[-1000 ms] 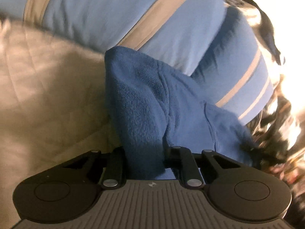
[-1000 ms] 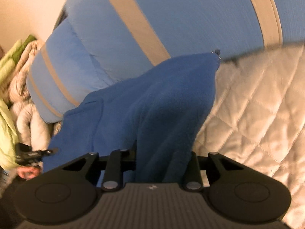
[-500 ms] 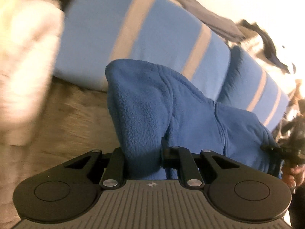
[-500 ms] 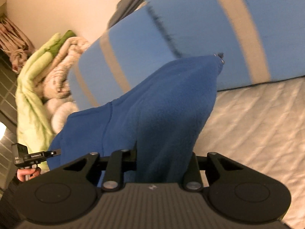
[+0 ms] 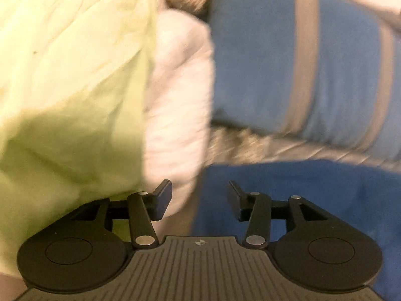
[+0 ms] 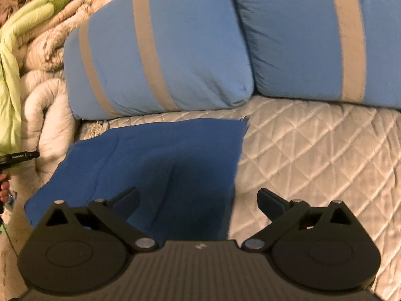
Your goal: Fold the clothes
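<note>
A blue fleece garment [image 6: 150, 155] lies spread flat on the quilted bed cover [image 6: 313, 150], just below the pillows. My right gripper [image 6: 198, 195] hovers over its near right edge. Its jaws are opening wide, and no pad touches the cloth. In the blurred left wrist view, the same fleece [image 5: 300, 195] fills the lower right. My left gripper [image 5: 199, 190] stands at the fleece's left edge. Its jaws are opening too, with nothing between the fingers.
Two light-blue pillows with beige stripes [image 6: 163, 50] lean at the head of the bed. A green blanket [image 5: 62, 75] and a rolled white quilt [image 5: 180, 100] are piled at the left. A person's hand [image 6: 3, 188] holds a black tool [image 6: 22, 155] at the left edge.
Both grippers held the blue fleece up by its edges; now both have let go and it lies flat on the bed. The left view has swung left towards the green blanket.
</note>
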`<state>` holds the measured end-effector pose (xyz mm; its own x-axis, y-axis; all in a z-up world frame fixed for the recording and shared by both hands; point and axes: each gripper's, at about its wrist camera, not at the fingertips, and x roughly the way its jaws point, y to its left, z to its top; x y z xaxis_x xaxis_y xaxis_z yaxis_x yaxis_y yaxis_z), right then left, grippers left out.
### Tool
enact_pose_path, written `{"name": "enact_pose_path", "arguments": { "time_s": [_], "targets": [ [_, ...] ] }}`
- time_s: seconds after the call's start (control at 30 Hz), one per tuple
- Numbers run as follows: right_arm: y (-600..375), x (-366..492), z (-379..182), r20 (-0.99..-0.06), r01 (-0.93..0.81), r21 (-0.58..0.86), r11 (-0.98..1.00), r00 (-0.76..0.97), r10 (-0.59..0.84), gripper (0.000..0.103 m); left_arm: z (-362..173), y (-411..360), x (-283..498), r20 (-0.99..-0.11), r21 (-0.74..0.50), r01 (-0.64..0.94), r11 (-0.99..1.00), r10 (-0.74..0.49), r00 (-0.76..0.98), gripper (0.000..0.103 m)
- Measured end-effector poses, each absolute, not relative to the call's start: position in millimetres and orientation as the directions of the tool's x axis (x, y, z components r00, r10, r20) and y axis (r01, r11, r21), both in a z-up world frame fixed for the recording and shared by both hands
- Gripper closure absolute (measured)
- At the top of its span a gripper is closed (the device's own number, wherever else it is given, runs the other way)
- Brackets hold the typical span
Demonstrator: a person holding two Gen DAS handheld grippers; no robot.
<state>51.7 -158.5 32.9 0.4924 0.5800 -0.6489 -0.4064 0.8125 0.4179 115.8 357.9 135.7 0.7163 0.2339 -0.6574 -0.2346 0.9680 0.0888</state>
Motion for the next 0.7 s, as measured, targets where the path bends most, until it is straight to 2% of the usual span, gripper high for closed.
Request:
{"name": "enact_pose_path", "arguments": {
  "time_s": [0.07,0.23,0.3,0.37,0.47,0.6,0.7],
  "targets": [
    [-170.5,47.8,26.0,-0.64,-0.389,0.437,0.811,0.499,0.584,0.0,135.8,353.5,115.8,-0.624,0.027,-0.174,0.984,0.152,0.767,0.056],
    [-208.1,36.2,-2.8,-0.626,-0.316,0.514,0.797,0.497,0.601,0.0,108.6,345.3,124.7,-0.618,-0.04,-0.089,0.995,0.045,0.785,0.059],
    [-221.3,33.0,-17.0,-0.617,-0.291,0.547,0.785,0.493,0.613,0.0,81.0,348.0,122.6,-0.629,-0.094,-0.072,0.993,-0.003,0.778,0.08],
    [-233.1,30.1,-33.2,-0.611,-0.267,0.564,0.781,0.502,0.612,0.0,44.9,343.2,126.5,-0.661,-0.103,-0.091,0.99,0.0,0.751,0.09],
    [-242.7,29.1,-53.4,-0.622,-0.216,0.574,0.79,0.514,0.592,0.0,5.0,331.8,122.4,-0.611,-0.023,-0.099,0.995,0.065,0.789,0.089],
    [-230.1,31.1,-45.2,-0.622,-0.281,0.513,0.812,0.531,0.576,0.0,8.4,343.2,125.4,-0.618,-0.068,-0.092,0.993,0.031,0.785,0.089],
    [-221.7,31.1,-47.3,-0.643,-0.283,0.471,0.835,0.539,0.545,0.0,10.1,336.6,124.1,-0.61,-0.023,-0.098,0.995,0.064,0.79,0.089]
  ]
}}
